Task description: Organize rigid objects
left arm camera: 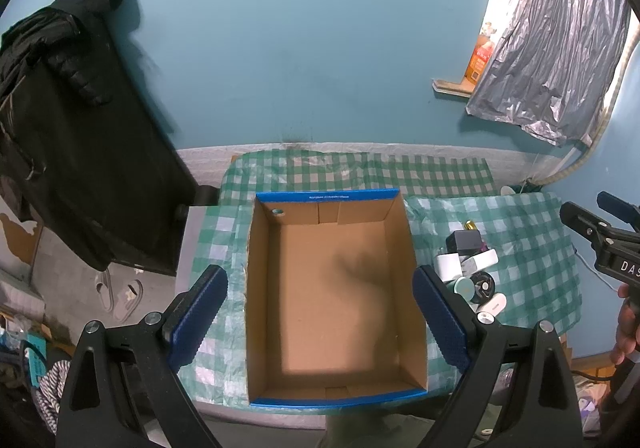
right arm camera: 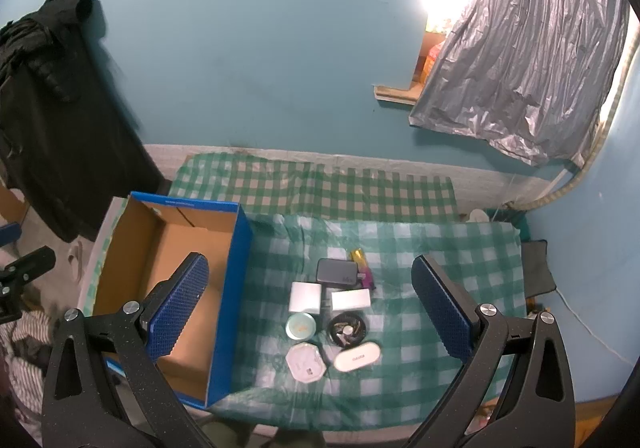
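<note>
Right now both my grippers hang above the tabletop with nothing in them. My left gripper has its jaws spread wide, poised over the cardboard box, whose blue-edged walls stand around a bare brown floor. My right gripper also has its jaws wide apart, hovering over the cluster of small things on the green checked cloth, just to the right of the box.

That cluster sits close together: a dark grey case at the far side with a yellow-and-purple lighter touching its right edge; nearer me, a white square box beside a white oblong box; then a round teal tin next to a black round dish holding small bits; nearest, a white octagonal case and a white oval case.

On the left a black jacket hangs against the teal wall.
</note>
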### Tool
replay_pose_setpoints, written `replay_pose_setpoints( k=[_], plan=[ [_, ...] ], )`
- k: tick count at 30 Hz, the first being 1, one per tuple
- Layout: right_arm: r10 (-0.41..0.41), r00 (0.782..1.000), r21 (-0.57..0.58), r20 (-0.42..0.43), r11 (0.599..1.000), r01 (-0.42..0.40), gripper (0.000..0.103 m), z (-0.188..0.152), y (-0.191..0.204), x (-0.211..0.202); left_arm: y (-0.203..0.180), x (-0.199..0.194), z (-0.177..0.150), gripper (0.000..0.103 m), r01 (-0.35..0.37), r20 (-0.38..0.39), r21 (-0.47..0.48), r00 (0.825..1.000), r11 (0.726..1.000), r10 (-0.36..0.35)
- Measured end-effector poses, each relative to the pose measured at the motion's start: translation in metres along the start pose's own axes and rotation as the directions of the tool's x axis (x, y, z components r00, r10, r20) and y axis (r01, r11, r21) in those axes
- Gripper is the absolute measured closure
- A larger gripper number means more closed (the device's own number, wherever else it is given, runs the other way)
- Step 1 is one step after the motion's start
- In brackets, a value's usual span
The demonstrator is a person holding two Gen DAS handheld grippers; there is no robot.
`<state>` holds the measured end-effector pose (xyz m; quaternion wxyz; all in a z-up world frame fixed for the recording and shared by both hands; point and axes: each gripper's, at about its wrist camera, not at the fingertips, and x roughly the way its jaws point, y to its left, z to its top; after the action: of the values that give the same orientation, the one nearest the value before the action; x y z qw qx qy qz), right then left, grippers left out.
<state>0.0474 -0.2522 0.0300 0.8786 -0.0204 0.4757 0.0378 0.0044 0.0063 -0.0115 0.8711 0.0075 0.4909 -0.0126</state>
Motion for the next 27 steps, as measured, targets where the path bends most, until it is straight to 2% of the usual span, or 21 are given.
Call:
replay_pose_setpoints(
  k=[11, 27],
  plan=[
    [0.001, 1.0, 0.001, -0.004, 1.0, -0.001, 0.002, -0.004, 0.0, 0.0, 0.003, 0.003, -0.001, 0.008, 0.009, -0.017, 0.003, 1.0, 1.0, -0.009],
    [0.008, 0.999, -0.012, -0.034, 1.0, -0.008, 0.002, -0.011, 0.004, 0.006, 0.01, 0.018, -0.004, 0.008, -0.041, -0.074, 0.014, 0.996, 0.999, 0.042]
  ],
)
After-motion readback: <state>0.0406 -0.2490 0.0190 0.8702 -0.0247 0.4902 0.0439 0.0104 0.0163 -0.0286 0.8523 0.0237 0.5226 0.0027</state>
